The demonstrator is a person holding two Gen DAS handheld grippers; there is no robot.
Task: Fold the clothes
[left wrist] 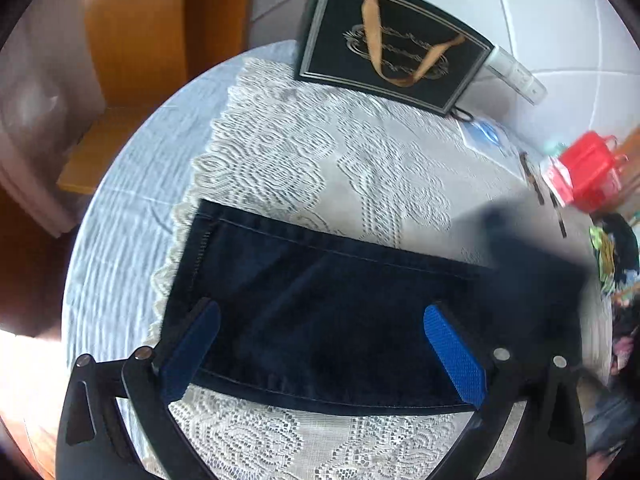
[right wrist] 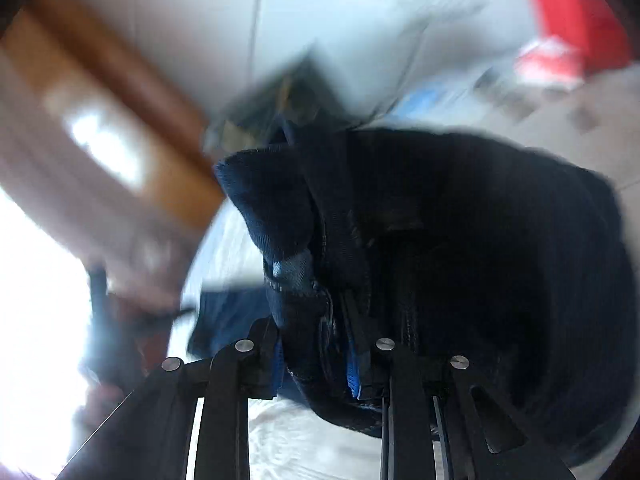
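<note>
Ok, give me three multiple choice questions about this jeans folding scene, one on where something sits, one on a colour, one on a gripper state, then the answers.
1. Where does the black gift bag lie?
A. on the lace tablecloth's far edge, beyond the dark jeans
B. on top of the jeans
C. between the left gripper's fingers

2. What colour are the left gripper's finger pads?
A. red
B. blue
C. white

3. What is the state of the right gripper?
A. wide open above bare cloth
B. shut on a spoon
C. shut on a bunch of jeans fabric

Answers:
1 A, the left wrist view shows the bag at the far edge of the lace, apart from the jeans.
2 B, both pads show blue there.
3 C, the right wrist view shows denim seams bunched tight between the narrow jaws.
</note>
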